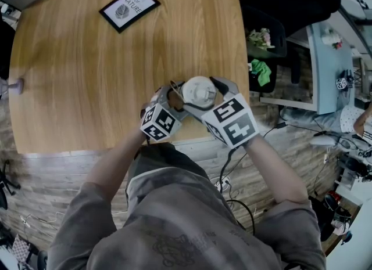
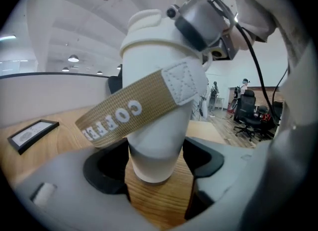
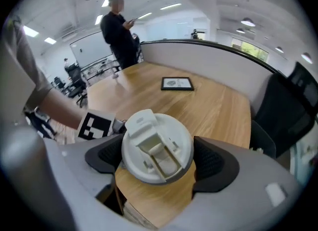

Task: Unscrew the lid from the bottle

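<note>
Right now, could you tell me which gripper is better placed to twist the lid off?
The right: the right gripper has its jaws closed around the lid from above, probably ready to turn it. The left gripper grips the bottle low down, bracing it.

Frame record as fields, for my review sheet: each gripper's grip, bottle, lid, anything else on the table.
left gripper: shut on the lower body of the bottle
right gripper: shut on the lid from above
bottle: white, on the table near its edge
strap: tan, marked COFFEE
lid: on the bottle; loosened or not, cannot tell
else: framed picture at the far side
</note>
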Action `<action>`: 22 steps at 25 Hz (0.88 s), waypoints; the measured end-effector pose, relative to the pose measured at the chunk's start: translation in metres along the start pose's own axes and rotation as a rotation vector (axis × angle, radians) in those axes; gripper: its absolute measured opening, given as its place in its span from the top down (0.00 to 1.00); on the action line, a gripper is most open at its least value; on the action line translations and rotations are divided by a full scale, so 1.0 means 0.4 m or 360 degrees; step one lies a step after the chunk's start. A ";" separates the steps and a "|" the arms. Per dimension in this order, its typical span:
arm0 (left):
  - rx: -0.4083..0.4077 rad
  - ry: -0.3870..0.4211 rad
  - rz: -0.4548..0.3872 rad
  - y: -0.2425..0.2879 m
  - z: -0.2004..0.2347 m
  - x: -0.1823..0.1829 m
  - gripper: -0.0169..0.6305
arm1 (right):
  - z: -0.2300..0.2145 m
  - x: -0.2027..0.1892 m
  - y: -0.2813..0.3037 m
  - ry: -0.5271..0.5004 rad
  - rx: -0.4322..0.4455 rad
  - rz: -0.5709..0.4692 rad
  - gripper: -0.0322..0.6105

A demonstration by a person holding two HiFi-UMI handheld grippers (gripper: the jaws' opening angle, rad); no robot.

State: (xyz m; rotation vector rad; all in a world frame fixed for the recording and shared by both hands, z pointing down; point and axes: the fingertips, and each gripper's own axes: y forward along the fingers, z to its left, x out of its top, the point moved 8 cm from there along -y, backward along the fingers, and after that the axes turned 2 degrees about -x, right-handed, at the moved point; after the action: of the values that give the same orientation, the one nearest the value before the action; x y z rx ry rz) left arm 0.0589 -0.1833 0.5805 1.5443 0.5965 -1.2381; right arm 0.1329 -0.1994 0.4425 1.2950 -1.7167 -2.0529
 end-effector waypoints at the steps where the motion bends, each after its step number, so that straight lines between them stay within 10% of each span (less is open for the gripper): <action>1: -0.0001 0.0001 0.0000 0.000 0.000 0.000 0.45 | -0.001 0.003 0.002 -0.0091 0.0039 0.0045 0.27; 11: -0.0010 0.0010 0.0021 0.000 -0.001 0.005 0.45 | 0.008 0.040 0.001 -0.0853 0.0289 0.0422 0.27; 22: -0.0004 0.0011 0.0035 -0.002 0.003 0.005 0.44 | 0.004 0.035 -0.008 -0.0687 0.0238 0.0302 0.27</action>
State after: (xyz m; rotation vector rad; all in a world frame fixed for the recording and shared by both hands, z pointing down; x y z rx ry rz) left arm 0.0583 -0.1845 0.5784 1.5495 0.5835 -1.2154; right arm 0.1244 -0.2057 0.4328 0.7141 -2.1091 -2.2409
